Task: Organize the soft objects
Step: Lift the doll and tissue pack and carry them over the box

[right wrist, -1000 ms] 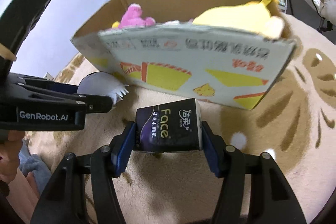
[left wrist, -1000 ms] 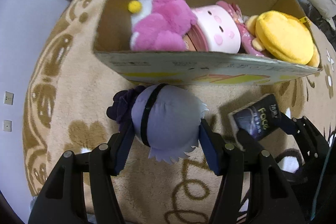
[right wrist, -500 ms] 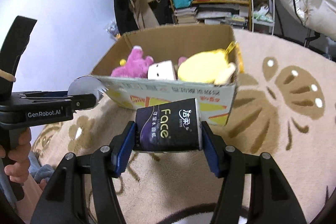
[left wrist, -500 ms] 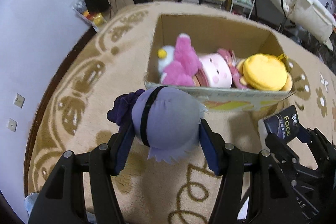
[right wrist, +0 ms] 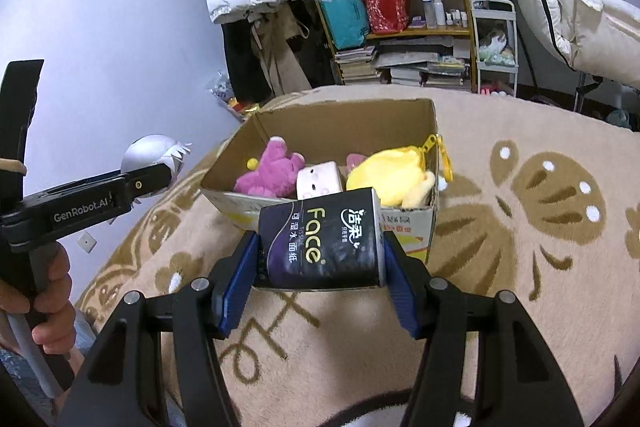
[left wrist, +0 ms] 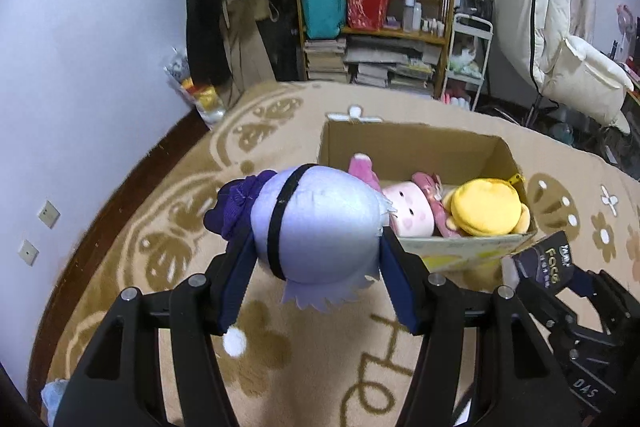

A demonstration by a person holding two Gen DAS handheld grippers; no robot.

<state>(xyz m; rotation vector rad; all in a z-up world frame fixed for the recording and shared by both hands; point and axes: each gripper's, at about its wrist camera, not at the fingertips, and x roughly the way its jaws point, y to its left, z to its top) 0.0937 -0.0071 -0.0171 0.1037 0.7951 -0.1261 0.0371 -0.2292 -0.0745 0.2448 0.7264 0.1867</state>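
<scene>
Two soft things are hanging in the air at once, one per gripper, both short of the cardboard box [right wrist: 430, 227] that is sitting on the patterned rug [right wrist: 520, 307]. The left gripper [left wrist: 318, 247] is clamping its fingers on the lavender plush head [left wrist: 316, 223], pressing into its rounded sides just below the black band. The right gripper [right wrist: 320, 259] is clamping its fingers on the tissue pack [right wrist: 324, 239], squeezing the two short ends of the dark wrapper.

Inside the box, a pink plush [right wrist: 270, 175], a pale pink block-shaped toy [right wrist: 320, 181] and a yellow plush [right wrist: 394, 175] are already lying side by side, filling most of the near half.

Judging by its look, the plush head is light and squashy, so it is likely giving under the pads and could roll out if held only by its bulge; gripping across the widest part, as now, seems safest. The tissue pack is probably light too, with a slick film wrapper that is dimpling slightly, so a firm hold on the flat ends should be keeping it from sliding. Neither looks fragile. The open space toward the back wall of the box appears the likeliest landing place.
</scene>
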